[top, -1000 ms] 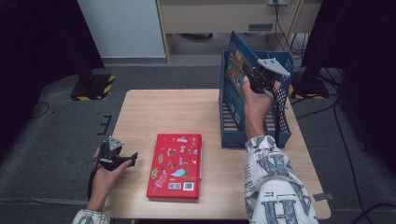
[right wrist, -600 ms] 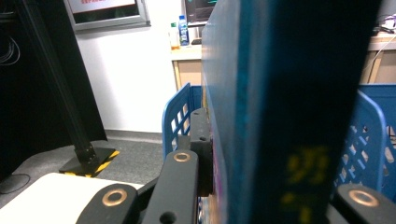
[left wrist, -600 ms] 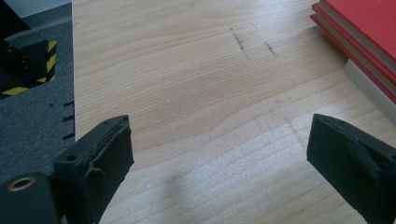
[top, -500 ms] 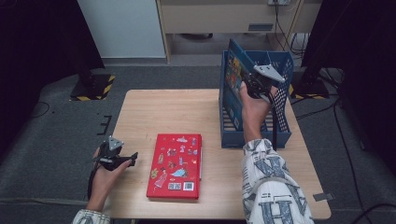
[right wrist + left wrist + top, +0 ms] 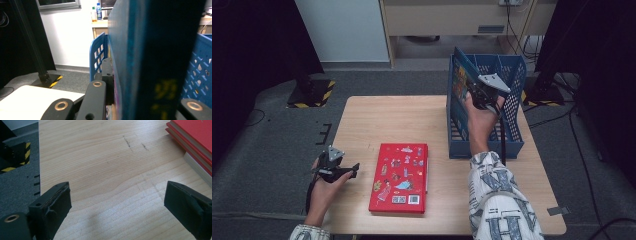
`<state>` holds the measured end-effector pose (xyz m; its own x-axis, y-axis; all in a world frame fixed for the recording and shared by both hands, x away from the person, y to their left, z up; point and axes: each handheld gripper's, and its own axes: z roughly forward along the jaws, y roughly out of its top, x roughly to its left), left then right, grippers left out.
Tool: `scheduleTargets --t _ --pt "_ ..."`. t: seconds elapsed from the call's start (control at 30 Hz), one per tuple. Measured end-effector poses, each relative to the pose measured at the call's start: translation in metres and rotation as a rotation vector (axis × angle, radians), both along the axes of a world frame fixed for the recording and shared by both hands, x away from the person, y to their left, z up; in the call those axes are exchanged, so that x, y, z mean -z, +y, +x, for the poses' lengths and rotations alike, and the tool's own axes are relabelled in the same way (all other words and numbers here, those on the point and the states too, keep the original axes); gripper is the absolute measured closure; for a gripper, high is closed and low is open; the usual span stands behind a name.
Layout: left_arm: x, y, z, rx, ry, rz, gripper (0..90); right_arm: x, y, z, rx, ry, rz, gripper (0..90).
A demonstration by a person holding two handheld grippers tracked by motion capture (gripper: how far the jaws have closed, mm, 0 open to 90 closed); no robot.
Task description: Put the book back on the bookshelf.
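A blue book (image 5: 460, 80) stands upright inside the blue mesh file rack (image 5: 512, 127) at the table's right; my right gripper (image 5: 476, 95) is shut on it. Close up in the right gripper view, the blue book (image 5: 155, 60) stands edge-on between the black jaws, the rack wall (image 5: 98, 56) behind it. A red book (image 5: 401, 176) with small pictures on its cover lies flat near the front middle of the table. My left gripper (image 5: 351, 170) rests low at the front left, jaws wide with only bare wood (image 5: 112, 185) between them; red book edges (image 5: 192, 142) show at upper right.
The wooden table (image 5: 392, 120) has bare room across its back left and middle. Grey floor surrounds it, with a black stand on a yellow-striped base (image 5: 309, 92) beyond the left corner. Cables (image 5: 582, 165) trail on the floor at right.
My right gripper has sunk a little with the blue book, lowering it further into the rack. The left hand and red book have not moved.
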<state>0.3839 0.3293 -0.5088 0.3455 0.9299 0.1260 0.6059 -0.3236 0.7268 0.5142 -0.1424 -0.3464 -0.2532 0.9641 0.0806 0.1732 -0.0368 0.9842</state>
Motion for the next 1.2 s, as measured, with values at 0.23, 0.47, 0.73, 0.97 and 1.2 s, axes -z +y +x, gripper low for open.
scheduleTargets --t 0.23,0.47,0.73,0.97,1.2 --pt "0.0 0.0 0.0 -0.001 0.0 0.0 6.4 0.006 0.001 -0.002 -0.012 0.004 -0.006 82.5" --pt "0.0 0.0 0.0 -0.001 -0.001 0.001 6.5 0.01 0.0 -0.008 -0.017 0.008 -0.011 82.1" --pt "0.0 -0.002 0.0 0.001 -0.001 0.004 6.4 0.014 0.0 -0.016 -0.017 0.01 -0.009 81.2" --pt "0.0 -0.002 0.0 0.005 0.002 0.008 6.4 0.018 -0.001 -0.023 -0.028 0.019 -0.008 80.0" --pt "0.0 -0.001 0.0 0.002 0.002 0.005 6.4 0.016 0.0 -0.024 -0.04 0.018 -0.012 78.7"
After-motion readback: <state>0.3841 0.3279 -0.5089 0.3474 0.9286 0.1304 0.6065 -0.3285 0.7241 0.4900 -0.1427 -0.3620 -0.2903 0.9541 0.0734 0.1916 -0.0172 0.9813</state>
